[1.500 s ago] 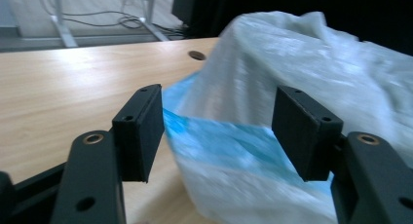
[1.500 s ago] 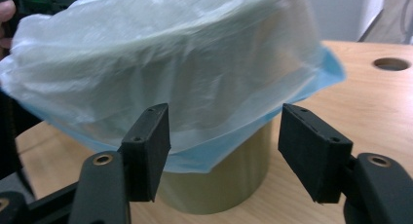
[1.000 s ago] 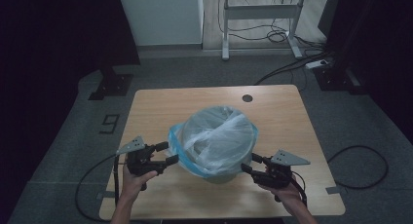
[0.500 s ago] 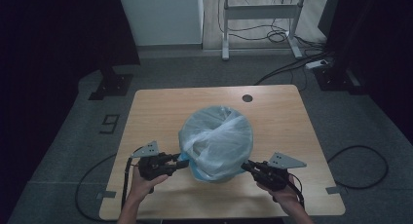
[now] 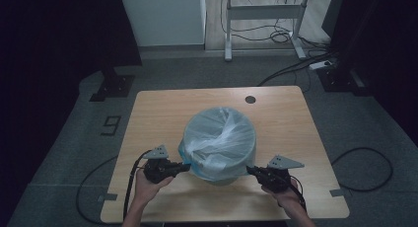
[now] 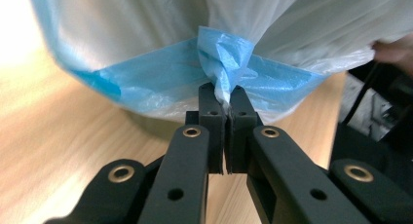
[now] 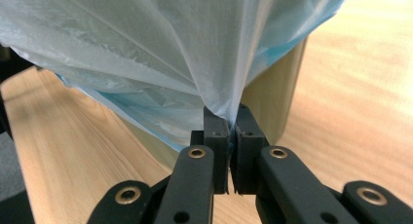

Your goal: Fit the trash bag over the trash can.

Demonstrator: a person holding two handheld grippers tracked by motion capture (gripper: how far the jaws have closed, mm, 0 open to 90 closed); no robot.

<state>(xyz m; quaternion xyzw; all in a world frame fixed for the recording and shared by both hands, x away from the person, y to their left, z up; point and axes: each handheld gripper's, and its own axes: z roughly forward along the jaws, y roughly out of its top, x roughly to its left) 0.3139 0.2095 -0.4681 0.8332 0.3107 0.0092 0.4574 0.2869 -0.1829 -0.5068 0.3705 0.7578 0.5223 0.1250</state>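
Note:
A translucent white bag with a blue hem [image 5: 221,138] is draped over a beige bin [image 7: 272,102] in the middle of the wooden table [image 5: 162,113]. My left gripper [image 5: 188,166] is at the bag's lower left edge. In the left gripper view, its jaws have just closed, and the left gripper [image 6: 223,95] pinches a bunched fold of the blue hem [image 6: 146,83]. My right gripper [image 5: 249,170] is at the lower right edge. Its jaws have also just closed, and the right gripper [image 7: 227,118] is shut on a white fold of the bag [image 7: 146,48].
A round cable hole [image 5: 250,99] lies near the table's far edge. Both hands [image 5: 148,185] rest close to the near edge. Cables [image 5: 365,163] trail on the floor around the table, and a metal desk frame [image 5: 263,12] stands at the back.
Both grippers have closed on the bag's hem at its sides and have sunk a little towards the table. The bag now sits lower and tighter over the bin.

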